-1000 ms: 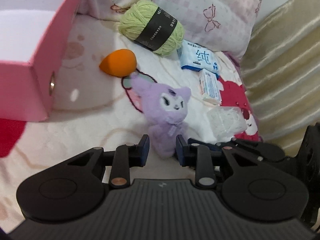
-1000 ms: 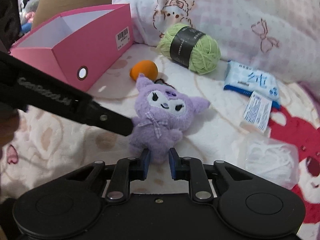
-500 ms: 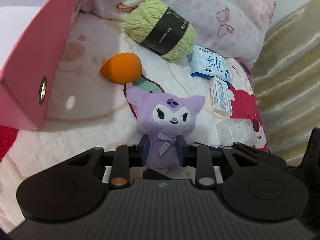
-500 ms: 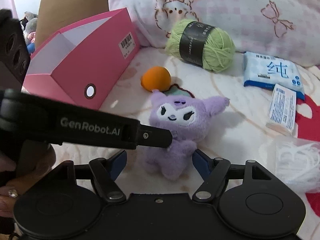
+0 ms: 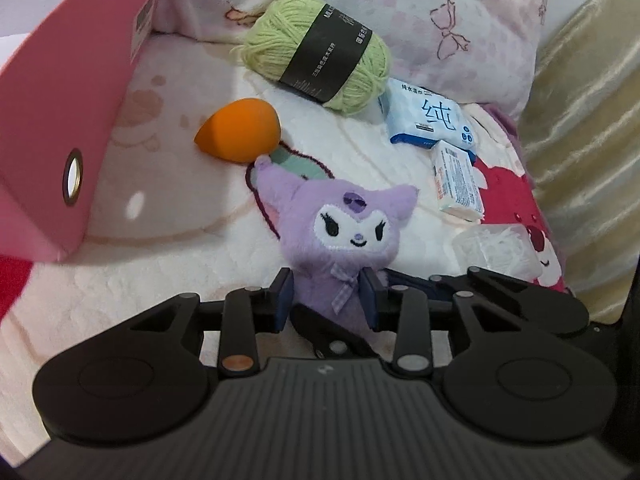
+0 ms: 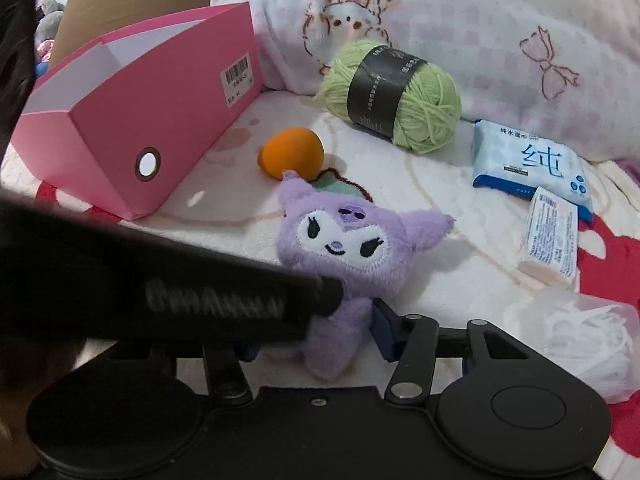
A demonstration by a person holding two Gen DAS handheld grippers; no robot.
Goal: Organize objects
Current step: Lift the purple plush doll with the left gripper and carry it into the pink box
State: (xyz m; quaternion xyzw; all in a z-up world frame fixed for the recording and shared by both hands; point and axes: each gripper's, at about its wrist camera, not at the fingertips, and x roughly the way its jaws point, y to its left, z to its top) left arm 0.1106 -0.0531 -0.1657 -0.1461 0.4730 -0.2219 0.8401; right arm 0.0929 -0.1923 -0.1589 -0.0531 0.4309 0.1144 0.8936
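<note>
A purple plush toy (image 5: pixel 344 236) sits upright on the bed blanket. My left gripper (image 5: pixel 329 298) is shut on the plush's body, blue pads pressed against both sides. In the right wrist view the plush (image 6: pixel 344 248) stands between the spread jaws of my right gripper (image 6: pixel 316 334), which is open around its lower body. The left gripper's black finger crosses that view from the left and touches the plush. An open pink box (image 6: pixel 132 120) stands at the left, also in the left wrist view (image 5: pixel 68 120).
An orange egg-shaped sponge (image 5: pixel 240 130), a green yarn ball (image 5: pixel 320 64), a blue wipes pack (image 5: pixel 432 120), a small tissue packet (image 5: pixel 458 180) and a clear bag of white thread (image 5: pixel 496 248) lie on the blanket. A pillow (image 6: pixel 460 20) stands behind them.
My right gripper, shut a second ago, has opened wide around the plush. My left gripper has closed on the plush and stood it upright, a little nearer the pink box.
</note>
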